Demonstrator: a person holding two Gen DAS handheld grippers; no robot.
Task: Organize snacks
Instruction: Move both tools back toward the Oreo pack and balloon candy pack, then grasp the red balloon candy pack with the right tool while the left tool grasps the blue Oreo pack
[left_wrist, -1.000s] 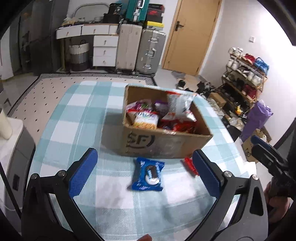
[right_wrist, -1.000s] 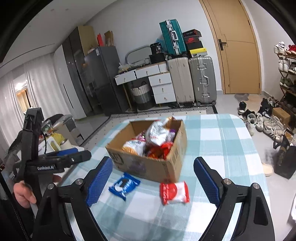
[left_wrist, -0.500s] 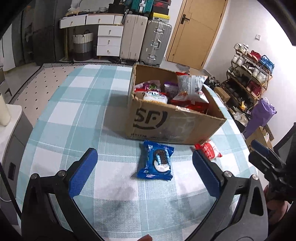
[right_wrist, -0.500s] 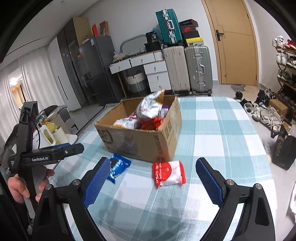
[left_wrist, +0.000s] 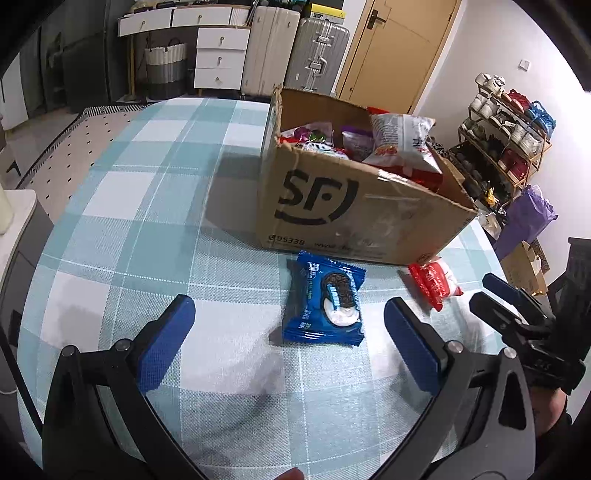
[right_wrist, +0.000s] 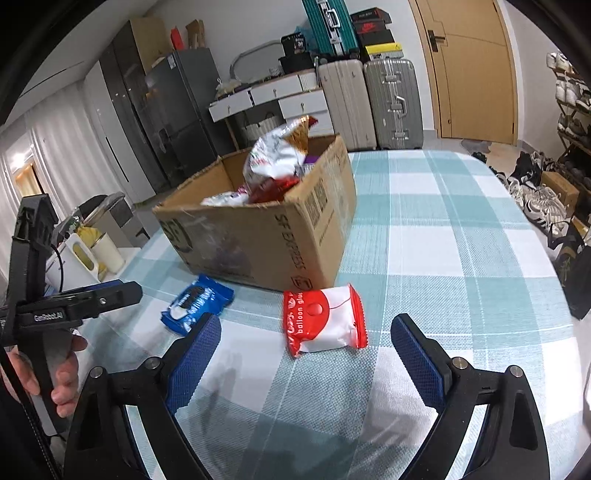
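Note:
A blue cookie packet (left_wrist: 325, 299) lies flat on the checked tablecloth just in front of the cardboard box (left_wrist: 354, 214). My left gripper (left_wrist: 288, 325) hangs open over it, with the packet between the fingers' line and slightly ahead. A red and white snack packet (right_wrist: 323, 319) lies beside the box's corner; my right gripper (right_wrist: 306, 350) stands open right before it. The same red packet (left_wrist: 434, 282) shows in the left wrist view, and the blue packet (right_wrist: 197, 304) in the right wrist view. The box holds several snack bags, a white one (right_wrist: 275, 157) sticking up.
The table (left_wrist: 129, 206) is round-edged with a teal checked cloth. A person's hand (right_wrist: 55, 369) holds the left gripper's handle. Suitcases (right_wrist: 369, 103), drawers and a fridge stand behind; a shoe rack (left_wrist: 506, 136) is at the right.
Both grippers have come down and closer to the table; the blue packet and the red packet loom larger and nearer the fingers. Both stay open.

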